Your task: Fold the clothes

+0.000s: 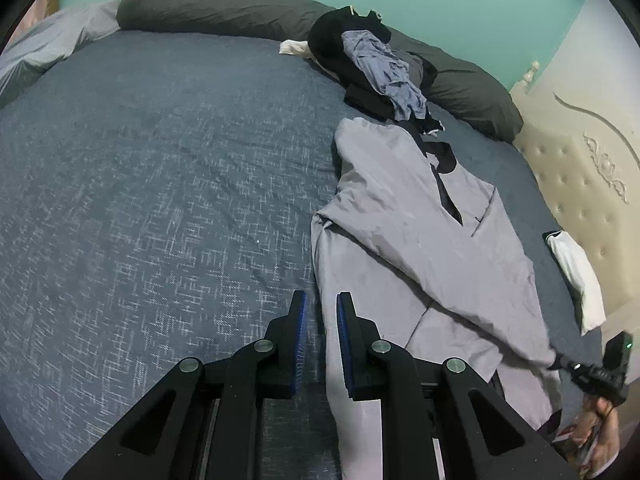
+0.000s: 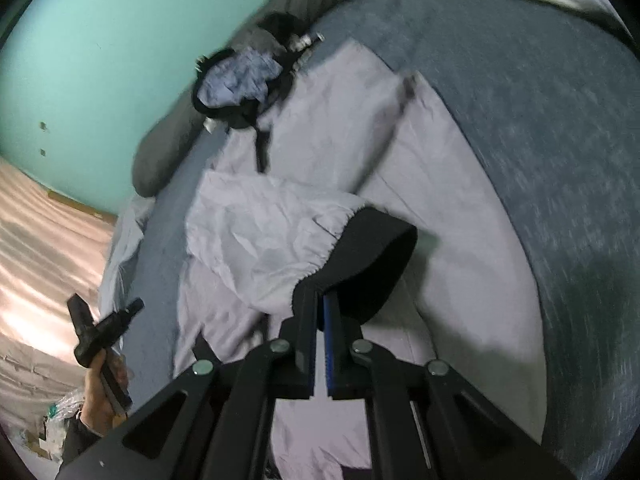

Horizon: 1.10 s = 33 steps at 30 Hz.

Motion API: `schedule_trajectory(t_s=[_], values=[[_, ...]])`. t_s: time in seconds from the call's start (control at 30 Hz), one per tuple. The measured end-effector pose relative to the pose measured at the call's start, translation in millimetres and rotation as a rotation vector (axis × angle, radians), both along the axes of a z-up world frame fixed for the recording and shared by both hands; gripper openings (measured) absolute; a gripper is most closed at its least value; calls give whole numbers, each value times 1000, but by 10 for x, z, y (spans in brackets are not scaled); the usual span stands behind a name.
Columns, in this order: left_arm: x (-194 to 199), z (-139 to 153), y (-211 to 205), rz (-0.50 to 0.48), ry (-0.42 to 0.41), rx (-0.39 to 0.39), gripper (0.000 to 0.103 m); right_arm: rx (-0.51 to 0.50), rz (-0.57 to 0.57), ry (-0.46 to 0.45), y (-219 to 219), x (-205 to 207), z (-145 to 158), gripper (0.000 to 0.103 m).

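Note:
A light grey jacket (image 1: 420,240) (image 2: 400,140) with a dark zip lies spread on the blue bedspread (image 1: 160,160). In the right wrist view one sleeve (image 2: 260,240) is lifted and folded across the body. Its black cuff (image 2: 360,264) is pinched in my right gripper (image 2: 320,300), which is shut on it. The left wrist view shows that gripper (image 1: 560,362) at the far right, pulling the sleeve end. My left gripper (image 1: 322,300) hovers over the jacket's left edge. A narrow gap shows between its blue pads, and nothing is pinched there. It appears small at the left (image 2: 134,306), held in a hand (image 2: 100,384).
A pile of dark and blue-grey clothes (image 1: 372,60) (image 2: 240,76) sits by the dark grey pillows (image 1: 220,4) against the teal wall. A white garment (image 1: 576,276) lies beside the cream tufted headboard (image 1: 580,168). Open bedspread stretches left of the jacket.

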<state>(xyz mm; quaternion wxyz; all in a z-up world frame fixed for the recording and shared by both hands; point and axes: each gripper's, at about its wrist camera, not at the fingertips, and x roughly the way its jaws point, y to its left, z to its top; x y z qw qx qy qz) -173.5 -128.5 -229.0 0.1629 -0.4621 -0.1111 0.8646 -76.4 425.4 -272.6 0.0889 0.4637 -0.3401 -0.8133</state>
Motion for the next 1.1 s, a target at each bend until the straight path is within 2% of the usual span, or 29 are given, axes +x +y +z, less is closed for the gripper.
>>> schedule_trajectory(t_s=[0.13, 0.37, 0.57, 0.67, 0.77, 0.93, 1.1], values=[[39, -19, 1, -7, -3, 8, 16, -7, -2, -57, 7, -15, -185, 3], [-28, -125, -108, 22, -23, 30, 16, 66, 71, -64, -119, 27, -112, 3], [-72, -160, -78, 15, -22, 41, 16, 78, 88, -89, -67, 44, -117, 3], [-93, -186, -74, 11, -22, 53, 17, 71, 71, -102, 6, 56, -110, 6], [-126, -234, -81, 8, -28, 70, 18, 87, 54, -92, 56, 79, 3, 6], [-181, -332, -73, 3, -45, 89, 26, 124, 40, -32, 148, 40, 256, 6], [-336, -344, 13, -22, -46, 97, 26, 121, 23, -13, 190, -105, 307, 6]])
